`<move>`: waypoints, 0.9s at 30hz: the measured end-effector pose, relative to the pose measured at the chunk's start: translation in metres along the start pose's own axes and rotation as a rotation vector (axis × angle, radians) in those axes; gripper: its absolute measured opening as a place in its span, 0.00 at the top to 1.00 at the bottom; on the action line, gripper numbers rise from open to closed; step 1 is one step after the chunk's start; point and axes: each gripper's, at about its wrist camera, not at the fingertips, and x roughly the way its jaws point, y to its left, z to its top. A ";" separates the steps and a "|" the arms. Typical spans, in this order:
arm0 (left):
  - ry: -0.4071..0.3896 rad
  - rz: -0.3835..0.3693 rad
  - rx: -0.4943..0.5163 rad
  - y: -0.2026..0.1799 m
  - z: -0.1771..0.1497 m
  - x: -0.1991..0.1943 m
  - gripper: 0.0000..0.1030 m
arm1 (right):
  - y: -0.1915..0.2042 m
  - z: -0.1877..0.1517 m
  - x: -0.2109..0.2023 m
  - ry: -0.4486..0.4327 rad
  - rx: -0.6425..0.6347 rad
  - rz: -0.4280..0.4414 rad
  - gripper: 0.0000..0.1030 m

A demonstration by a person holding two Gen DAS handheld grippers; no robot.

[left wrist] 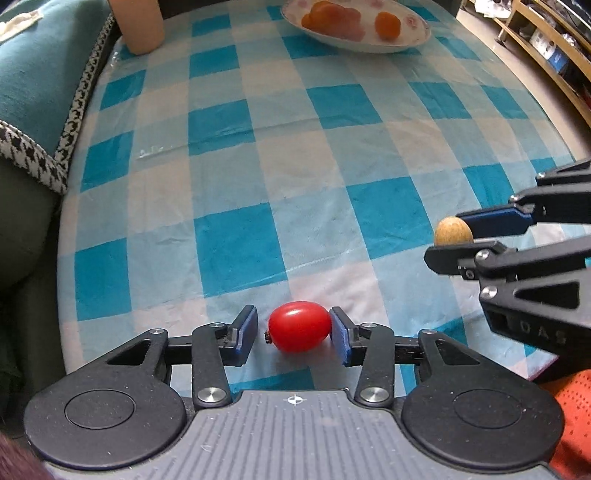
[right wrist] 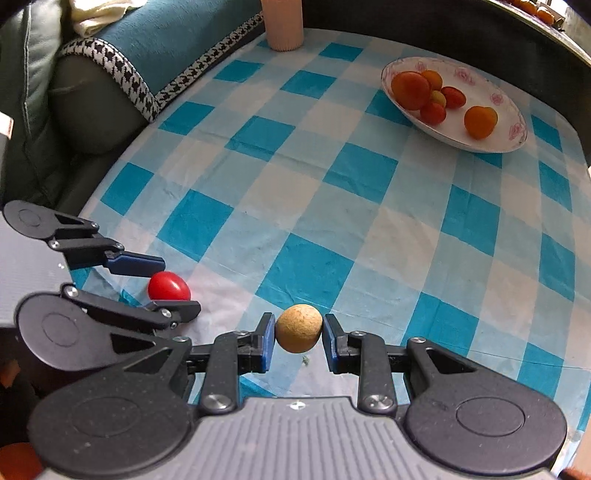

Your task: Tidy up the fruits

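Straddling a red cherry tomato (left wrist: 299, 326) that lies on the checked tablecloth (left wrist: 295, 147), the left gripper (left wrist: 293, 334) has its right pad at the fruit's skin while the left pad stands clear of the stem end, so nothing is clamped yet. Beside it, the right gripper (right wrist: 298, 341) is closed on a tan, rough-skinned round fruit (right wrist: 298, 328), pinched near the pad tips. Far across the table sits the flowered white dish (right wrist: 513, 122), well apart from both tools. Risks, as I judge them: the smooth oval tomato could squirt sideways if only one pad pushes it, or split under a hard squeeze; the tan fruit, held by its sides only, could slip out on the carry. Count: two grippers, one loose tomato, one held tan fruit, one dish holding six small orange and red fruits, one pinkish cup (right wrist: 282, 26).
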 end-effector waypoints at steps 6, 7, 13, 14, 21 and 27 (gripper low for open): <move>-0.018 0.010 0.010 -0.007 0.004 -0.003 0.57 | -0.004 0.000 -0.001 -0.008 0.008 -0.008 0.60; -0.022 0.007 0.003 -0.007 0.006 -0.004 0.57 | -0.005 0.000 -0.001 -0.009 0.010 -0.010 0.60; -0.074 -0.039 -0.019 -0.012 0.019 -0.018 0.57 | -0.015 0.006 -0.010 -0.042 0.040 -0.009 0.60; -0.082 -0.044 -0.016 -0.013 0.023 -0.020 0.57 | -0.017 0.008 -0.013 -0.051 0.046 -0.009 0.60; -0.154 -0.060 0.005 -0.027 0.062 -0.033 0.58 | -0.044 0.028 -0.030 -0.123 0.126 -0.025 0.60; -0.206 -0.076 0.004 -0.031 0.105 -0.033 0.58 | -0.077 0.055 -0.042 -0.176 0.200 -0.044 0.60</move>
